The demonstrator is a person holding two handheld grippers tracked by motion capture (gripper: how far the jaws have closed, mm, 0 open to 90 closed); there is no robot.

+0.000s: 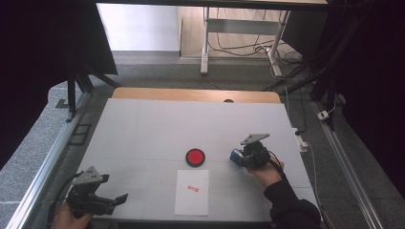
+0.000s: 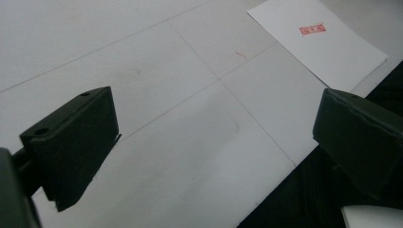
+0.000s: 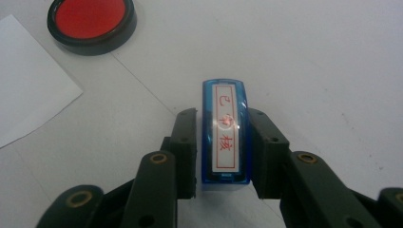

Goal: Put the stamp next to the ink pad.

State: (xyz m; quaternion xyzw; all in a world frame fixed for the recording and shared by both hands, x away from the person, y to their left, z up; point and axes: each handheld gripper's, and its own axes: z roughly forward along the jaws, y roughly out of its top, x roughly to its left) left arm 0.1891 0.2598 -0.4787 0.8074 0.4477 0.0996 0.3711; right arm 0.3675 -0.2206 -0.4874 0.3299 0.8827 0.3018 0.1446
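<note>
Two grippers work over a white table (image 1: 143, 129), and the scene reads from the idle one at the left to the busy one at the right. The left gripper (image 1: 122, 198) hangs low over the near left corner, its jaws spread wide with nothing between them; in the left gripper view only bare tabletop lies in the gap. Next comes a sheet of paper (image 1: 192, 192) at the near middle, already bearing a small red imprint (image 1: 193, 188), and just beyond it a round red ink pad (image 1: 195, 157) in a black rim. To the right of the pad, the right gripper (image 1: 235, 157) has a blue self-inking stamp (image 3: 227, 130) between its jaws, which stand narrow against the two long sides of the body; whether the pads press firmly or have just eased cannot be told. The stamp looks light, stiff and made of smooth glossy plastic, so it could slip or twist if pinched near one end. Taking it across the flat long sides at mid-length, as here, seems the safest hold.
</note>
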